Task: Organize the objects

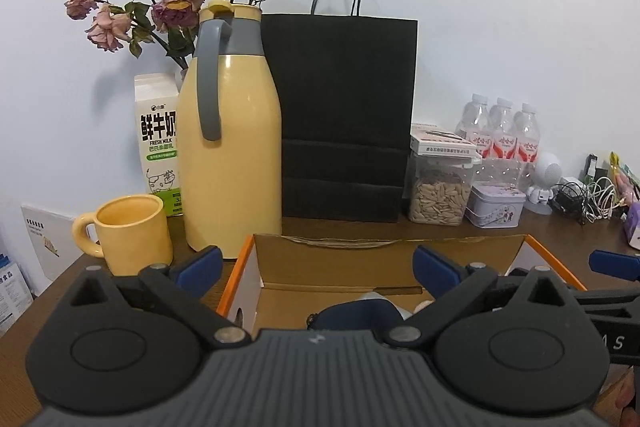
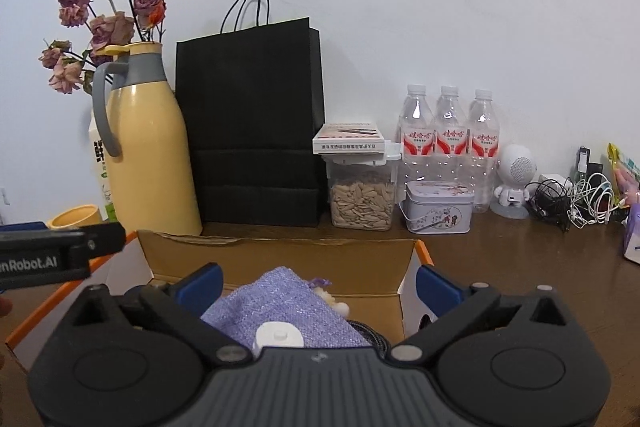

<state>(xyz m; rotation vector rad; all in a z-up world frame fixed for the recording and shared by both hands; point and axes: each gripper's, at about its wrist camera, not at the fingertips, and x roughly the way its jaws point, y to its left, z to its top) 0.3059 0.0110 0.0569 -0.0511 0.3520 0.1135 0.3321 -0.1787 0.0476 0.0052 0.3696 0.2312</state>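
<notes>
The cardboard box [image 1: 344, 263] with orange edges is where things seem to be gathered, and it sits low in the middle of both views on the brown table [image 1: 560, 227], open at the top. Going left to right in the left wrist view: the yellow mug [image 1: 134, 233] stands at lower left, stiff and probably breakable, best taken across the rim or by its handle; behind it the milk carton [image 1: 158, 143] looks light, with flat sides that give under pressure; the tall yellow thermos [image 1: 232, 151] looks heavy if full, glossy and likely slippery, so its grey handle is the safer hold. Mid-frame stands the black paper bag [image 1: 344, 115], flimsy and easy to tip. To the right are the clear jar of seeds [image 1: 440, 191], hard and smooth, with a flat box [image 1: 440, 141] loose on its lid, and the small tin [image 1: 496, 205], light and rigid. In the right wrist view the box holds a lilac woven pouch [image 2: 280, 307], soft and easy to pinch anywhere, with a white round cap [image 2: 278, 339] in front of it; three water bottles [image 2: 448, 143] stand at right, thin-walled and apparently empty. The left gripper [image 1: 318, 269] and the right gripper [image 2: 318, 281] both hang over the box with jaws spread wide, holding nothing.
</notes>
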